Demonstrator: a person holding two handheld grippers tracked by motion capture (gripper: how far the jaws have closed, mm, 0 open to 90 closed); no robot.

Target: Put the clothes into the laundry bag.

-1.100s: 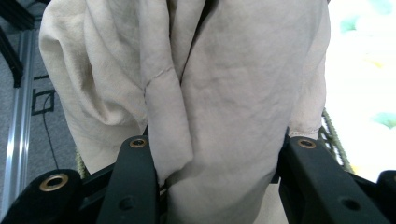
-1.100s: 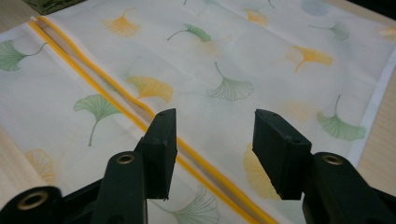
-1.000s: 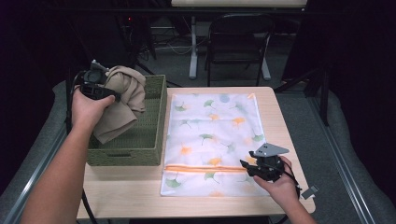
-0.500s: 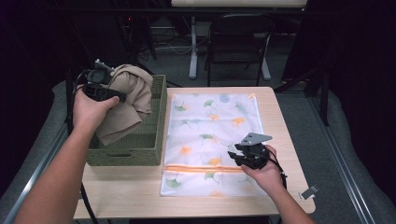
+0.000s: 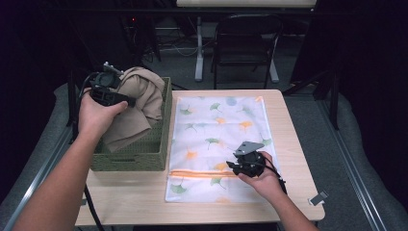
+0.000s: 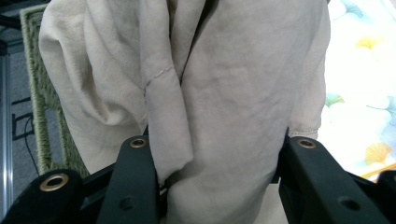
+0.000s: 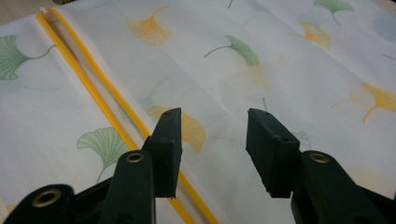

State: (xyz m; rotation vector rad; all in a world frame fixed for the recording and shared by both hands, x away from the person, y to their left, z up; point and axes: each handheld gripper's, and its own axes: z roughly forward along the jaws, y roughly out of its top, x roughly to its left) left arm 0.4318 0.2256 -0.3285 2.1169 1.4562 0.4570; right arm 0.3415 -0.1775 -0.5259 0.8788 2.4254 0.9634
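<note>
A beige cloth (image 5: pixel 142 96) hangs bunched above a green woven basket (image 5: pixel 130 161) at the table's left. My left gripper (image 5: pixel 126 101) is shut on it. In the left gripper view the cloth (image 6: pixel 224 84) fills the gap between the jaws (image 6: pixel 217 149), with the basket rim (image 6: pixel 42 93) behind. A white mesh bag (image 5: pixel 221 125) printed with ginkgo leaves lies flat mid-table, its orange zipper (image 5: pixel 192 174) near the front. My right gripper (image 5: pixel 233 167) hovers open just over the bag (image 7: pixel 280 60). Its fingertips (image 7: pixel 214 126) stand beside the zipper (image 7: pixel 93 88) and hold nothing.
The wooden table (image 5: pixel 298 159) has bare strips to the right of the bag and along its front edge. A small metal clip (image 5: pixel 319 197) lies near the front right corner. A black chair (image 5: pixel 245 43) stands behind the table.
My right gripper has moved left from the bag's right edge to over the bag by the zipper. My left gripper has shifted slightly right with the cloth.
</note>
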